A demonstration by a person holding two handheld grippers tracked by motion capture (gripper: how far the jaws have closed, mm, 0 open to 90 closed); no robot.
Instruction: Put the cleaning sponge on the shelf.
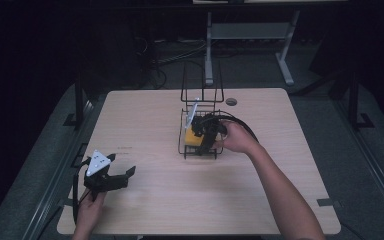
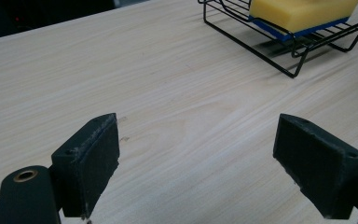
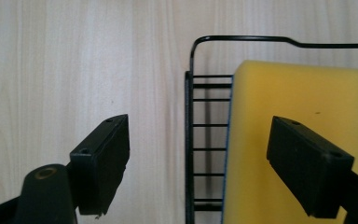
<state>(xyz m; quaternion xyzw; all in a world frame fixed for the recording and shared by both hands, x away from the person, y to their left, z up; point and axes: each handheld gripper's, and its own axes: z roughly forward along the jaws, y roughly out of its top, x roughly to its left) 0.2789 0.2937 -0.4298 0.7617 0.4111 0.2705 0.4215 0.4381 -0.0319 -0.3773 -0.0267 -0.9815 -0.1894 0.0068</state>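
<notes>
A yellow sponge [image 3: 289, 140] with a blue underside lies flat in a black wire rack [image 3: 189, 140]; from above the sponge [image 1: 190, 137] and rack [image 1: 184, 148] sit mid-table. My right gripper [image 3: 198, 163] hovers over the rack's edge, open, one jaw above bare wood and the other above the sponge. That right gripper [image 1: 205, 134] is held from the right by a hand. My left gripper [image 1: 121, 176] rests low near the table's front left, open with nothing between its jaws; in its own view the left gripper [image 2: 196, 158] faces the sponge [image 2: 303, 11] and rack [image 2: 261, 44] farther off.
The light wood table [image 1: 155, 125] has a round cable hole [image 1: 231, 101] near its far edge. A tall wire frame [image 1: 202, 82] rises at the rack's back, with a pale utensil [image 1: 194, 109] leaning in it. Dark floor and desk legs lie beyond.
</notes>
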